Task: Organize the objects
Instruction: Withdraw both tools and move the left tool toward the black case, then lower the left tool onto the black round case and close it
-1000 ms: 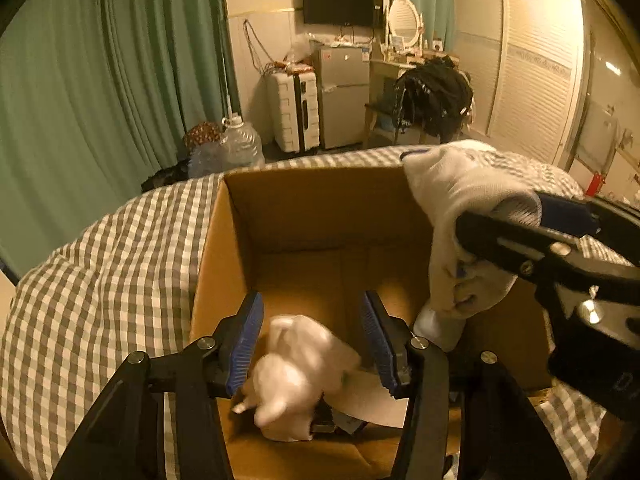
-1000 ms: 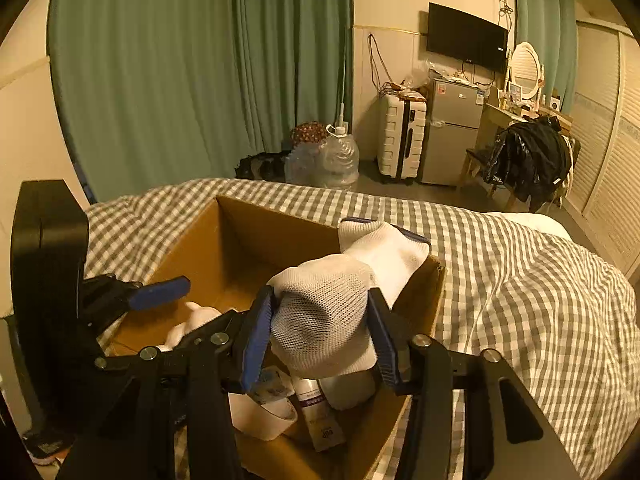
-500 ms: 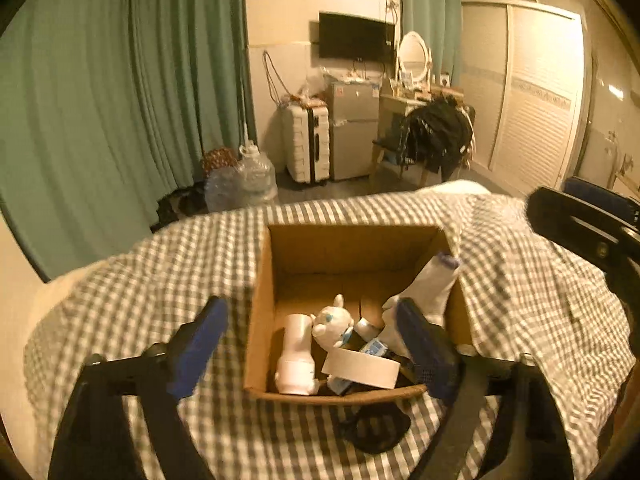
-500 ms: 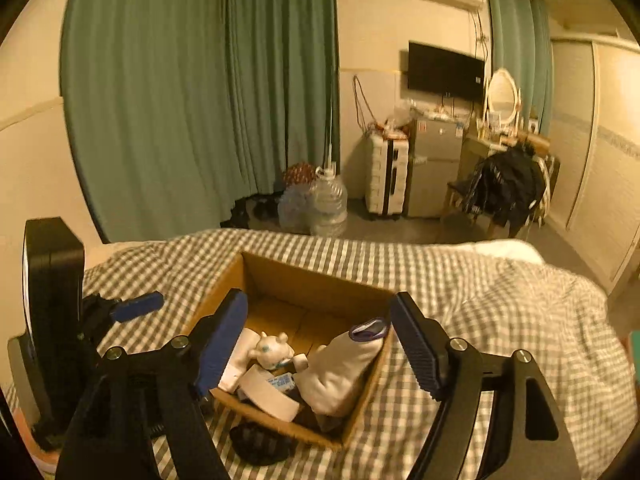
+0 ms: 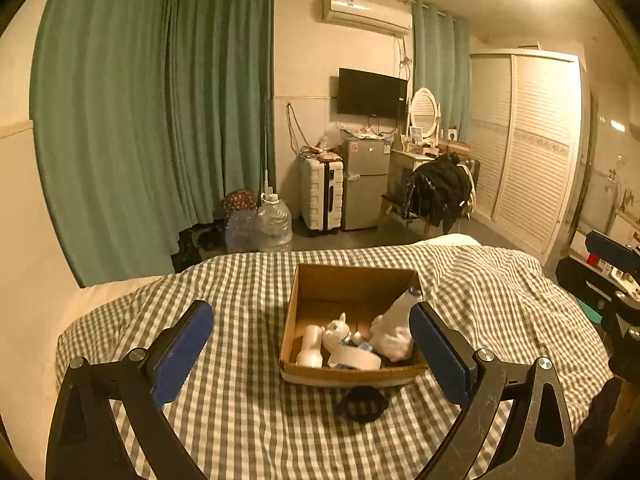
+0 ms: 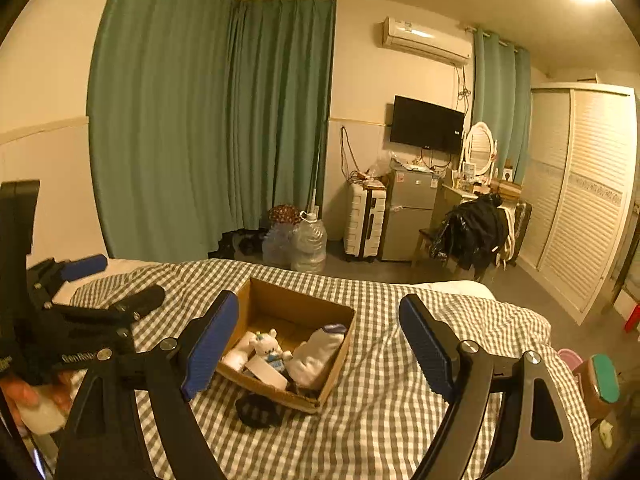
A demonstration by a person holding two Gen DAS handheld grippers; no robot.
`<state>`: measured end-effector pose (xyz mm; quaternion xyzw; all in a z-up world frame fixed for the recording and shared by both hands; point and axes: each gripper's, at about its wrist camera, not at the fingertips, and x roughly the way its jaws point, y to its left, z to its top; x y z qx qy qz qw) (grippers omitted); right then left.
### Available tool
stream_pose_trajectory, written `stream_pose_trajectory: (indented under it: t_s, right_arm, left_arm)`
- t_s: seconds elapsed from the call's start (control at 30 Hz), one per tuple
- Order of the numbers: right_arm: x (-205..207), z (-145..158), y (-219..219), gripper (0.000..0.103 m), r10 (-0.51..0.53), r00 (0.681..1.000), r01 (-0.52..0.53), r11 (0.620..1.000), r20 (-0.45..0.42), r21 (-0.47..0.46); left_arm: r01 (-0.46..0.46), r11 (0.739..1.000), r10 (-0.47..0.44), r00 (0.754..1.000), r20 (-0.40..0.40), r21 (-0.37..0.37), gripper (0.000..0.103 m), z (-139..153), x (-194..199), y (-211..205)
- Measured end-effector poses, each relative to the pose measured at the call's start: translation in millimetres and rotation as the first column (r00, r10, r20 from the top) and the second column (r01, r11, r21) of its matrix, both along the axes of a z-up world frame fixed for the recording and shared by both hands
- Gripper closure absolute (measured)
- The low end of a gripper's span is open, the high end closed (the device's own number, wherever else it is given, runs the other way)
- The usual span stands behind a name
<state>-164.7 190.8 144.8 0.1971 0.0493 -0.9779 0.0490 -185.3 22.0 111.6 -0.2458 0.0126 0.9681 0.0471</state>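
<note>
Both our jaws are opening, nothing between them: left gripper (image 5: 311, 350), right gripper (image 6: 319, 344). We see the white sock (image 5: 394, 330) in the cardboard box (image 5: 352, 280) on the bed (image 5: 248, 280).

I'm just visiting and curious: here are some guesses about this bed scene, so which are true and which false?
1. The cardboard box sits on a checked bedcover. True.
2. The white sock is clamped in the right claw. False: it lies inside the box, and that claw's jaws are opening with nothing between them.
3. A small white toy animal is in the box. True.
4. The left claw grips a roll of tape. False: its jaws are opening and empty; the roll is in the box.
5. A dark object lies on the bedcover outside the box, by its near side. True.
6. The box is empty. False: it holds several things.
</note>
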Motion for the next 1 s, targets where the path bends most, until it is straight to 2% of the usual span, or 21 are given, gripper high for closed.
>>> stream_pose_trajectory:
  t_s: [0.17,0.27,0.5,0.63,0.7,0.9,1.0]
  right_arm:
    - [20.8,-28.2,6.2,0.015,-0.02,1.0,0.02,1.0,0.016,-0.001]
    - [17.9,-58.2,9.2,0.015,-0.029,0.998,0.03,1.0,0.06,-0.007]
    - [-21.5,-124.1,12.8,0.015,-0.043,0.977,0.046,0.999,0.207,-0.009]
    - [-51.9,-156.8,13.9,0.015,-0.062,0.96,0.055,0.998,0.272,0.034]
    - [-68.4,-170.1,18.0,0.015,-0.101,0.949,0.086,0.994,0.299,0.061]
    - [-95.9,-199.0,28.8,0.015,-0.131,0.918,0.11,0.991,0.375,0.077]
    - [-105.1,-214.9,36.9,0.015,-0.155,0.886,0.139,0.988,0.437,0.068]
  left_arm:
    - [-0.021,1.0,0.021,1.0,0.017,-0.013,0.001,-34.5,15.5,3.4]
    - [-0.022,0.999,0.024,0.998,0.051,-0.034,0.001,-60.2,9.3,11.3]
    - [-0.037,0.997,0.045,0.99,0.132,-0.066,0.001,-109.3,-21.5,29.3]
    - [-0.036,0.996,0.053,0.979,0.199,-0.087,0.001,-141.4,-41.7,41.7]
    - [-0.033,0.995,0.055,0.971,0.231,-0.099,0.001,-159.3,-48.8,47.3]
    - [-0.002,0.992,0.044,0.947,0.319,-0.129,0.001,-210.3,-69.1,64.1]
    - [0.027,0.991,0.021,0.933,0.359,-0.128,0.001,-231.8,-79.2,73.4]
